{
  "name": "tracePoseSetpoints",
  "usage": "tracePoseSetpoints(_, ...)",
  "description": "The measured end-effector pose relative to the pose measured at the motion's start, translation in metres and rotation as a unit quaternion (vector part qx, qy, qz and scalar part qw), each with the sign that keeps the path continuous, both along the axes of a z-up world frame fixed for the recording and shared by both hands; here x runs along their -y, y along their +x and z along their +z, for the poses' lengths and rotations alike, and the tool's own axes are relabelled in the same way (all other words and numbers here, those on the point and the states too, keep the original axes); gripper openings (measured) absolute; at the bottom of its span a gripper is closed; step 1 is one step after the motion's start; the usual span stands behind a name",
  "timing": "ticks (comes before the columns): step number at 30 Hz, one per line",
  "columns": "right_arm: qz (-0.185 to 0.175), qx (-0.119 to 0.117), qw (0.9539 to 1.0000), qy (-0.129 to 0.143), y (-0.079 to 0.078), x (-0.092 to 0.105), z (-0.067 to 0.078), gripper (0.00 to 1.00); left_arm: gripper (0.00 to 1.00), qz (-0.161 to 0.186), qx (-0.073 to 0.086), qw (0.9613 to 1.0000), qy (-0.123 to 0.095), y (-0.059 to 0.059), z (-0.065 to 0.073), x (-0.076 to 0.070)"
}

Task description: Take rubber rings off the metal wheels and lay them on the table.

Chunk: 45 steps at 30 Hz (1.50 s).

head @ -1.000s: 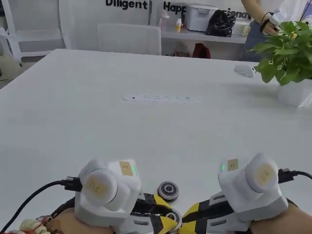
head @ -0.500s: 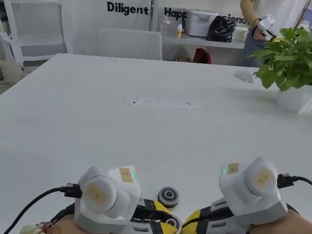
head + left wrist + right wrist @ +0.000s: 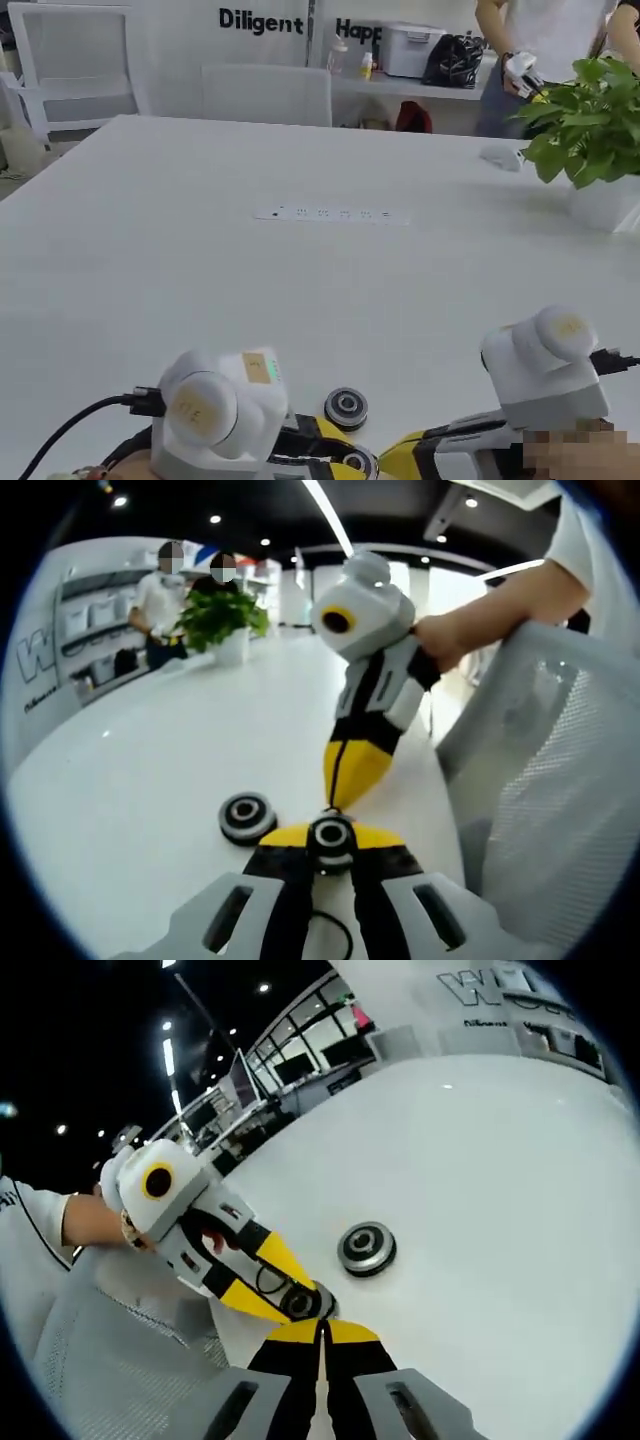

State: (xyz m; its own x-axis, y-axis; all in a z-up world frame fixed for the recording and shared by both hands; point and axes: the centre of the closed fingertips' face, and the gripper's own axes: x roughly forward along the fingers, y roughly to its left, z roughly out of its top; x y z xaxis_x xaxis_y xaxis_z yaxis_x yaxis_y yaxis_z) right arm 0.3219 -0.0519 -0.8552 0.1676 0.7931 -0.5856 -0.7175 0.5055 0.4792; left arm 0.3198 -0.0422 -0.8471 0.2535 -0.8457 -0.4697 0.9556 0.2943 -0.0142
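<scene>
Low at the table's near edge, my left gripper [image 3: 340, 458] is shut on a small metal wheel [image 3: 357, 463] with a black rubber ring. The left gripper view has that wheel [image 3: 331, 838] clamped between the yellow tips of the left gripper [image 3: 331, 830]. My right gripper [image 3: 383, 462] meets it from the right. Its jaws are shut, tips closed on the ring at the wheel's rim [image 3: 298, 1303]. A second wheel [image 3: 346, 405] with its ring on lies flat on the white table [image 3: 200, 250] just beyond; it also lies ahead of the right gripper [image 3: 321, 1326].
A white power strip [image 3: 332, 214] lies mid-table. A potted plant [image 3: 590, 110] stands at the far right, with a person [image 3: 530, 40] behind it. A grey mesh chair [image 3: 540, 780] is close by the table's near edge.
My right gripper's body has shifted right and rolled, tips still at the held wheel. The left gripper and the loose wheel have stayed put. The person at the back moved left.
</scene>
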Motion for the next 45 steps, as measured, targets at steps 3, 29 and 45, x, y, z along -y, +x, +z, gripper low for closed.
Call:
tracePoseSetpoints(3,-0.002,-0.008,0.9999,0.006,-0.001,-0.001,0.001,0.0,0.15,-0.002,0.003,1.0,0.002,0.0,0.0,0.0)
tracePoseSetpoints(29,-0.028,-0.05,0.9977,0.036,-0.002,-0.013,0.009,0.0,0.14,0.006,0.011,0.9999,0.005,0.001,-0.001,-0.001)
tracePoseSetpoints(45,-0.03,-0.065,0.995,0.07,-0.003,-0.017,0.02,0.0,0.14,0.005,0.01,0.9999,0.001,0.001,-0.001,0.0)
